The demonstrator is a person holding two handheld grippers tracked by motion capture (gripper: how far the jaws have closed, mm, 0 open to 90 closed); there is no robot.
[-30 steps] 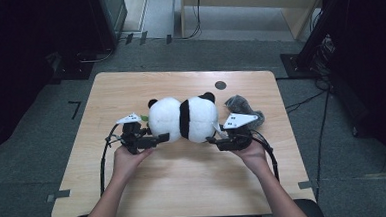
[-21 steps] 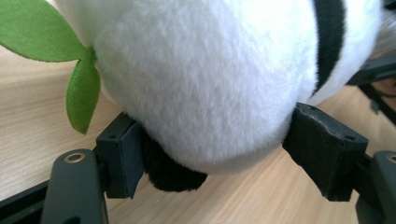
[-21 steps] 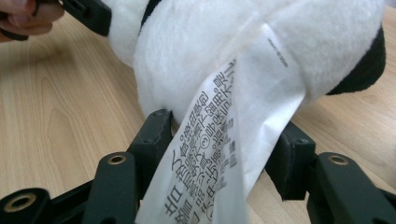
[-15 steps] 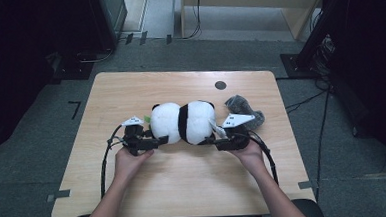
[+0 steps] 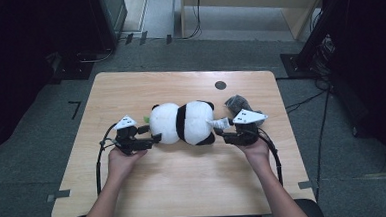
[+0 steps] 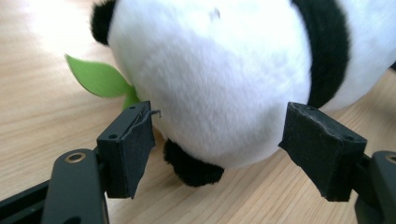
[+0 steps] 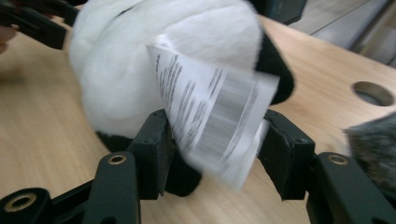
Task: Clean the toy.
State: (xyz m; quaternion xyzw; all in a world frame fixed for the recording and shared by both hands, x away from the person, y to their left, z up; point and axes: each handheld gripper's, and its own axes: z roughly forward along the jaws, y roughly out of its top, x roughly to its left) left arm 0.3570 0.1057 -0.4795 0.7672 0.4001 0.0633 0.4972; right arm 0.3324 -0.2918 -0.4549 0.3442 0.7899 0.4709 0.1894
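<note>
Since not lifted off the wood yet, looks like an early-to-middle stage of handling the plush panda (image 5: 184, 121), lying on its side across the middle of the table (image 5: 185, 184). Starting from the left: left gripper (image 5: 156, 137) up against the white head end, right by the green leaf (image 6: 95, 77). Jaws just been closing a bit around the fur, but pads gapped off it, so not gripping. Over on the right: right gripper (image 5: 220, 133) straddling the black rear bit, paper tag (image 7: 210, 121) flopped across the pads, so can't tell if actually pinching. Further right, close by, a grey fuzzy thing (image 5: 237, 103), untouched. Done, probably: both ends lined up. Left to do: firm hold, then the move.
</note>
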